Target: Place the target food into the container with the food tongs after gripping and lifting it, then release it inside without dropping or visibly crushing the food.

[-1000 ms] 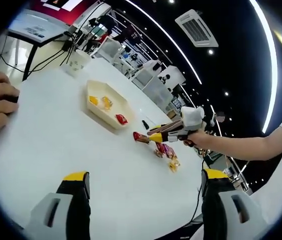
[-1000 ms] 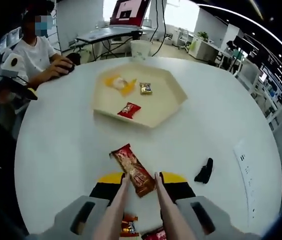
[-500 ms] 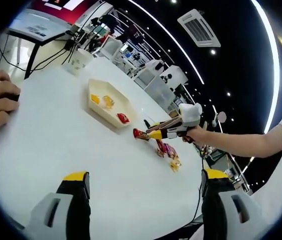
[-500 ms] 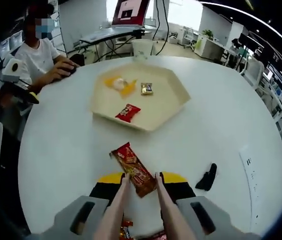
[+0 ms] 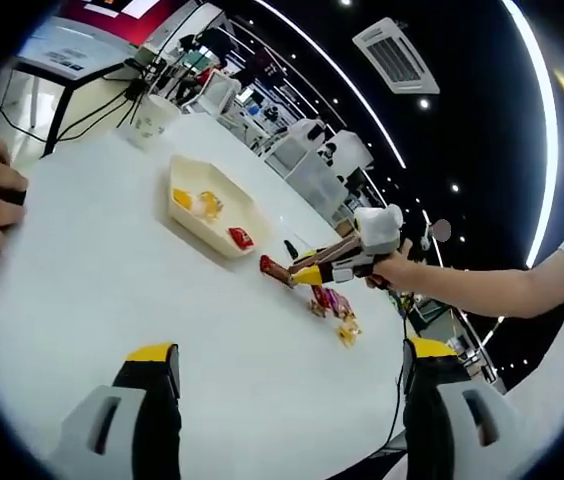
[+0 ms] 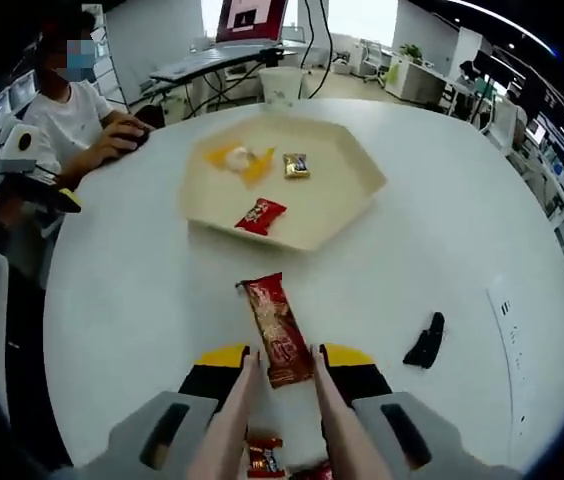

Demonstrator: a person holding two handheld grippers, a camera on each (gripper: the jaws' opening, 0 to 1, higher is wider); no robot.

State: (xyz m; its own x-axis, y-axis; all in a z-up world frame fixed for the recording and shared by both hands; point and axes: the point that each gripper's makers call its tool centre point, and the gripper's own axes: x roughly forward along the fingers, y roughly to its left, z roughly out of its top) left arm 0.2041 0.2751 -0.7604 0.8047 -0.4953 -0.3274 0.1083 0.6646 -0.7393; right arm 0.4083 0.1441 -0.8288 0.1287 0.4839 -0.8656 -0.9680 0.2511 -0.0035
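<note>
right gripper clamps a pair of tongs, whose two tips pinch the near end of a long red snack bar. bar held above the white table, pointing toward the tray, not yet over it. tray is cream, hexagonal, holds a red packet, a small dark-gold candy and a yellow-orange wrapper. black object lies on table to the right of the bar, apart from it. more red wrappers on table under the tongs. paper cup past the tray at the far edge. seated person at the left with a hand on the table.

left gripper jaws wide apart, nothing between them, hovering over the table. in left gripper view the right gripper comes in from the right with the bar at its tip, just beside the tray. wrapper pile on table below it. cup far left.
</note>
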